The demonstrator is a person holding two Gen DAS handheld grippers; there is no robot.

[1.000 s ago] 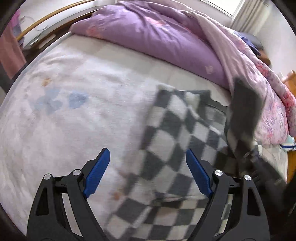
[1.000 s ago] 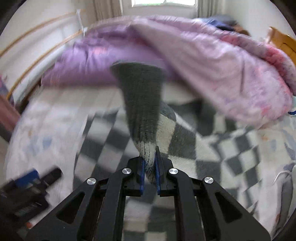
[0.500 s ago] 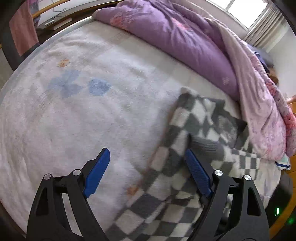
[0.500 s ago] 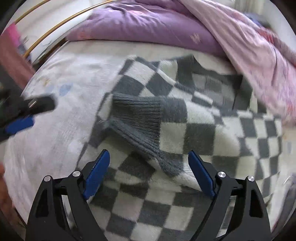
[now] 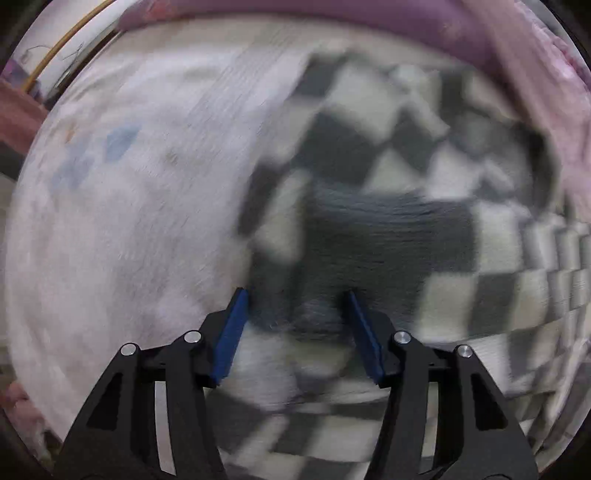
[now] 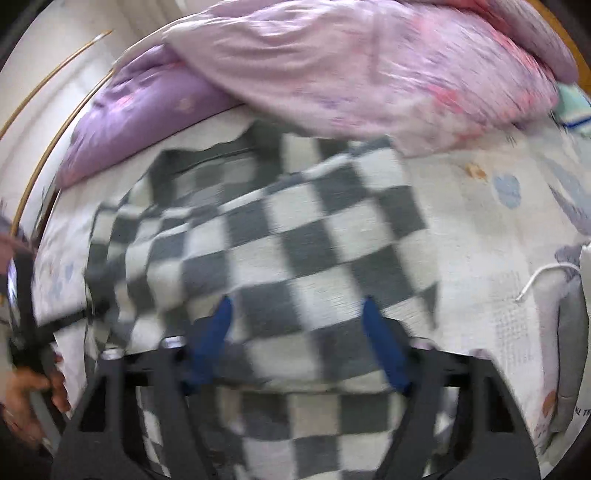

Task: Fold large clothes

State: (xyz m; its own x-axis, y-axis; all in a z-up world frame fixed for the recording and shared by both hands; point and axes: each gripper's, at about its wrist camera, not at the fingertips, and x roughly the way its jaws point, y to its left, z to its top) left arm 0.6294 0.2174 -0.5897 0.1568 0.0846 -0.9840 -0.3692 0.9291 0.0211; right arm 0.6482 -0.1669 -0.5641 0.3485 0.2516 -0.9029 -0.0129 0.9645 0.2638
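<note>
Through your left wrist camera, your left gripper (image 5: 295, 314) now sits much closer to the grey-and-white checkered knitted sweater (image 5: 388, 229) than half a second ago, and its blue-padded fingers (image 5: 231, 332) have narrowed from a wide spread to a partly closed gap. They stand released, gripping nothing, with a dark grey ribbed part of the sweater lying between and just ahead of the tips at 12 o'clock. The whole view is smeared by motion, so you cannot tell whether the pads touch the knit. The pale fleecy bed cover with faint blue prints (image 5: 122, 221) fills everything from 7 to 11 o'clock, bare and flat up to the sweater's left edge. A purple quilt (image 5: 406, 14) runs along the top from 12 to 2 o'clock, close behind the sweater's far edge.

Through your right wrist camera, your right gripper (image 6: 299, 332) is released with its fingers (image 6: 384, 350) spread wide, as they were half a second ago, but the folded-over ribbed sleeve that lay between them has left this view; checkered fabric (image 6: 295, 240) now spans the gap and fills the centre. The pink and purple quilt (image 6: 369, 74) overhangs the sweater's far edge from 11 to 2 o'clock. At 3 o'clock the bed cover (image 6: 480, 221) lies bare beside the sweater's right edge, with a white cord (image 6: 543, 273) farther out. At 8 o'clock your left hand (image 6: 33, 391) shows at the frame's rim, holding the other tool's dark body.
</note>
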